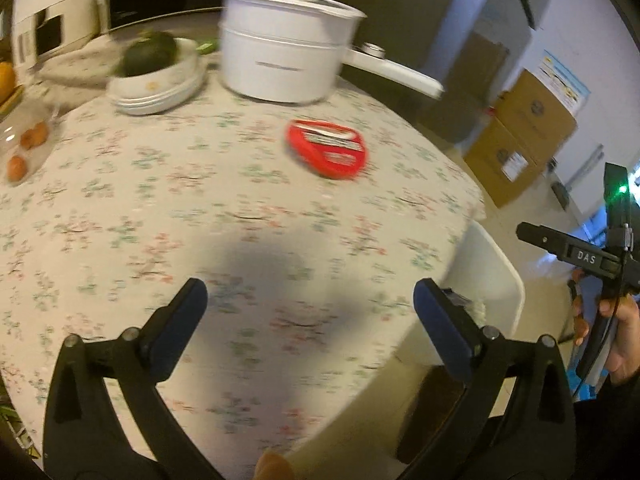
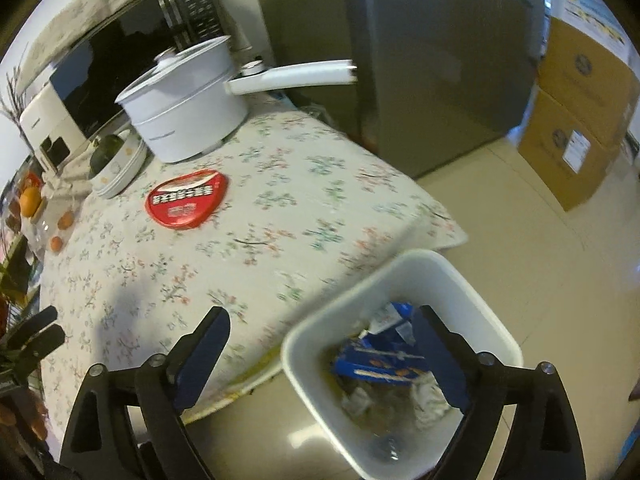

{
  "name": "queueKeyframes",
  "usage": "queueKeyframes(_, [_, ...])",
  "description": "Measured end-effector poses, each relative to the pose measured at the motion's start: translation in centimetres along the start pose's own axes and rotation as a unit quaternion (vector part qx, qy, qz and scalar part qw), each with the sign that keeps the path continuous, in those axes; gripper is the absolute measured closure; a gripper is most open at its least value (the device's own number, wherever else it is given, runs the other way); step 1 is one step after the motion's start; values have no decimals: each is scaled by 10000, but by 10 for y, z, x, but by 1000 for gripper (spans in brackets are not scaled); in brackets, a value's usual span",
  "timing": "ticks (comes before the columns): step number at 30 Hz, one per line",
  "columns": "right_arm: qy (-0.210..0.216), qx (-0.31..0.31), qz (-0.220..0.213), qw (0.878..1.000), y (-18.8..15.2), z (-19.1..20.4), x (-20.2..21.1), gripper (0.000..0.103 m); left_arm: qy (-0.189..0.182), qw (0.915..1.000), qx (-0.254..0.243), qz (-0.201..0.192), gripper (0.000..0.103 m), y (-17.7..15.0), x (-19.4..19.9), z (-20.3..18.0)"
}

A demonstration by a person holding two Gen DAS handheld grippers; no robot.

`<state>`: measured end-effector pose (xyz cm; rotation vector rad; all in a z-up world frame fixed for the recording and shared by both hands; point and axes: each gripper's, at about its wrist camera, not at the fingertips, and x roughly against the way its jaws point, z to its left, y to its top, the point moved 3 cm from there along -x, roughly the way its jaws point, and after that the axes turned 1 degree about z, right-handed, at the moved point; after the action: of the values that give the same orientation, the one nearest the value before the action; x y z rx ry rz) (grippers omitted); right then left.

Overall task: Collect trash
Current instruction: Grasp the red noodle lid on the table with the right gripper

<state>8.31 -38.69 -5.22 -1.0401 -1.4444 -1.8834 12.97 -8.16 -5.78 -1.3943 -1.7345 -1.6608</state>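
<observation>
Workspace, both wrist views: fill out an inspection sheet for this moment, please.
Surface: table under a floral cloth.
Job's things: red wrapper lies flat on the cloth; white bin on the floor by the table corner holds blue and white trash.
Clutter: white pot with lid, stacked bowls holding a dark green fruit, eggs.
Grippers: left gripper open, empty; right gripper open, empty.
Cables: thin black cable at the right hand.
Surroundings: cardboard boxes, tiled floor.
</observation>
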Motion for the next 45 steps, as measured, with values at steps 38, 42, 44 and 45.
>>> queueKeyframes(38, [-1180,2285,-600,9645,68,238,-169,58,1186,9873,1023,276,1,13,-2,127])
queueKeyframes(42, [-956,2233,-808,9667,75,230,-147,74,1098,9889,969,264,1,15,-5,121])
queueKeyframes(44, [-665,1994,-889,9736,83,216,-126,81,1036,9900,924,262,1,17,-7,115])
queueKeyframes(45, [-575,1896,-927,9758,87,209,-116,83,977,9909,882,264,1,17,-9,111])
